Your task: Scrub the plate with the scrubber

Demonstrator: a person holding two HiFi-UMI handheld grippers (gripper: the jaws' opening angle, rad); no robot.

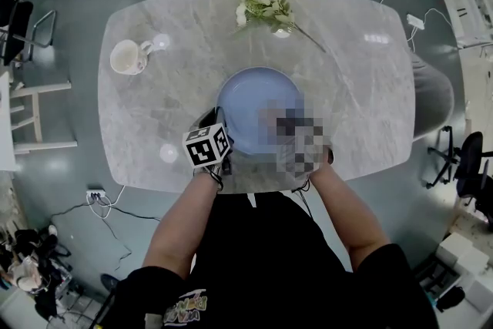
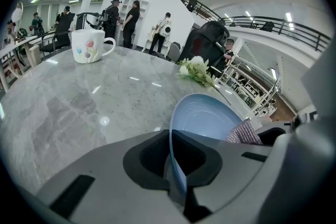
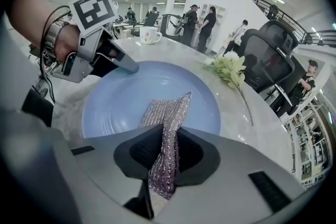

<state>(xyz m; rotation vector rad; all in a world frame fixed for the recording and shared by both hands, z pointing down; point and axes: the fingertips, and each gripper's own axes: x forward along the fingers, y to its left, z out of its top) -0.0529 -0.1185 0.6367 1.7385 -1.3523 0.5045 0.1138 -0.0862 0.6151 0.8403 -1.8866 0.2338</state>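
Note:
A light-blue plate [image 1: 258, 108] lies on the marble table near its front edge. My left gripper [image 2: 176, 165] is shut on the plate's near-left rim, and the plate [image 2: 210, 118] runs out from between its jaws. In the right gripper view the left gripper [image 3: 131, 66] touches the plate [image 3: 115, 102] at its left edge. My right gripper [image 3: 164, 165] is shut on a silvery-pink mesh scrubber [image 3: 168, 113], whose free end rests on the plate's middle. The scrubber [image 2: 242, 134] also shows at the plate's right side. A mosaic patch hides the right gripper in the head view.
A white mug [image 1: 129, 56] with a flower print stands at the table's [image 1: 354, 88] far left. A bunch of white flowers [image 1: 266, 5] lies behind the plate. A small white disc [image 1: 169, 153] lies left of my left gripper. Chairs and cables surround the table.

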